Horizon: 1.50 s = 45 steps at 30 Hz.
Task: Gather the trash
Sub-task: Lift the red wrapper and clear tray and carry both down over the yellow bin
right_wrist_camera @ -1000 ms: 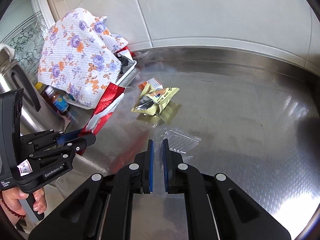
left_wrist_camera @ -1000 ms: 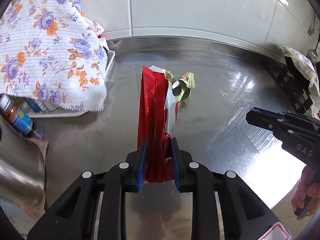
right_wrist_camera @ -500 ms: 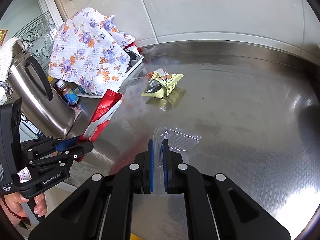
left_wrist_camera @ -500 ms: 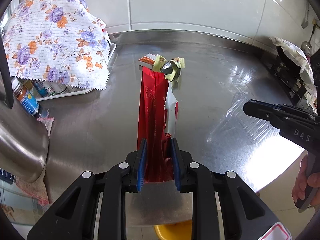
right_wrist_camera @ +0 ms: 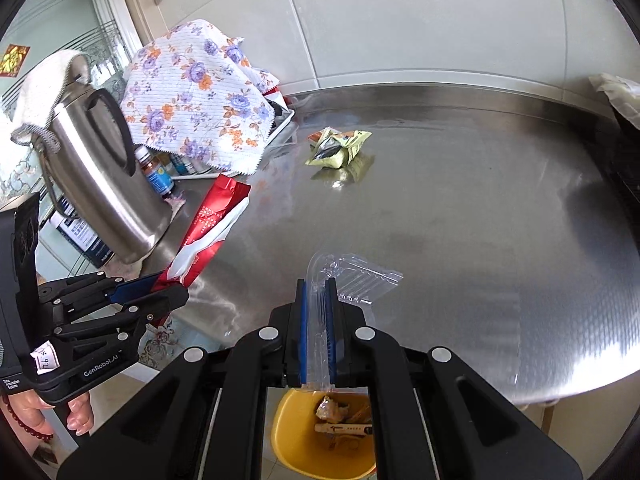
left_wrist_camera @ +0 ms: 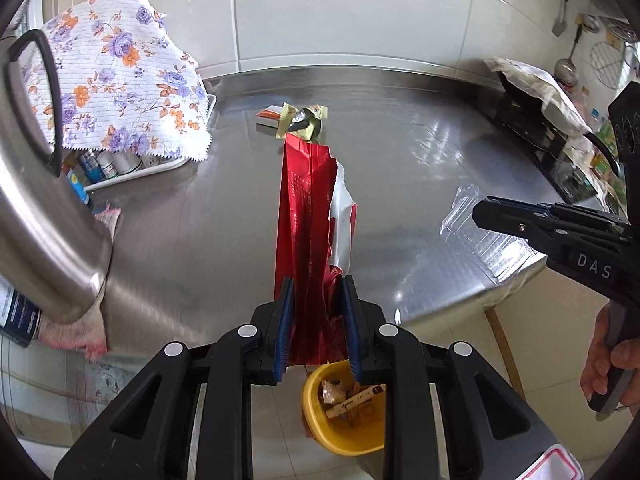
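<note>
Down at the bench (left_wrist_camera: 420, 152) edge, the left tongs (left_wrist_camera: 316, 312) are pinching a long red wrapper (left_wrist_camera: 304, 216) that sticks out toward 12 o'clock, and the right tongs (right_wrist_camera: 319, 320) are clamped tight on a clear plastic tray (right_wrist_camera: 356, 276). A yellow bin (right_wrist_camera: 288, 440) with scraps in it sits on the floor at 6 o'clock under both, while a crumpled yellow-green packet (right_wrist_camera: 340, 146) lies on the bench at 12 o'clock.

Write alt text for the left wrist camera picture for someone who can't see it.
The left gripper is clamped on a long red wrapper above a steel counter, with a yellow bin of trash on the floor below. At right, the right gripper holds a clear plastic tray; a yellow-green snack wrapper lies on the counter beyond.
</note>
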Tool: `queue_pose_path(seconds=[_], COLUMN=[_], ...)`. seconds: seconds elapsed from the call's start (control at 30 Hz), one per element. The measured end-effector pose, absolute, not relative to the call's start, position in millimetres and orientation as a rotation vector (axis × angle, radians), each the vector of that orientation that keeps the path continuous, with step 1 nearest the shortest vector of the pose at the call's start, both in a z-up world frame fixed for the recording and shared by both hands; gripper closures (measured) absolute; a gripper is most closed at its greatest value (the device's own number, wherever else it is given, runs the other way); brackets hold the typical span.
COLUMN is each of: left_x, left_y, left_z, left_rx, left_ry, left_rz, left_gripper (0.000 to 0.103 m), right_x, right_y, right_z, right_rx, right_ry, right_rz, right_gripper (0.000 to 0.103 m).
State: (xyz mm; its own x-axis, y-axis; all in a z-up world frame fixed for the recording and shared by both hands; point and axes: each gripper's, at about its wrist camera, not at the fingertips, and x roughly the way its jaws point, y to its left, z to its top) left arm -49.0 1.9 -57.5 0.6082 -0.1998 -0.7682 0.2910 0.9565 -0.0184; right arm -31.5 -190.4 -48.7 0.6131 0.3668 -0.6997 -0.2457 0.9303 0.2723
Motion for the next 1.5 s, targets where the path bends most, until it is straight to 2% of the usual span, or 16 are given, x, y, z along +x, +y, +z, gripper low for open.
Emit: queue_pose_path(seconds=[0.33, 0.67, 0.97, 1.33, 1.5], left_x=[-136.3, -182.0, -176.7, -134.7, -114.4], left_y=[17.2, 11.8, -3.8, -8.7, -8.4], left_z=[-64.0, -108.2, -171.2, -280.4, -312.9], left_rx=[0.124, 0.118, 0.107, 0.125, 0.122], left_ry=[0.864, 0.968, 1.105, 1.307, 1.357], left_rz=[-0.312, -0.351, -0.38, -0.378, -0.392], left_gripper=[0.08, 0.08, 0.08, 0.078, 0.078], right_x=[-128.9, -184.5, -172.2, -124.9, -104.9], right_y=[-172.9, -168.3, -173.9, -165.2, -164.9], right_z=[-42.9, -68.7, -135.9, -254.0, -302.4], right_rx=[0.146, 0.155, 0.188, 0.217, 0.25], right_ry=[0.836, 0.918, 1.046, 1.237, 1.309], right_rz=[0.338, 0.335, 0.394, 0.421, 0.398], right_gripper=[0.094, 0.094, 0.094, 0.094, 0.094])
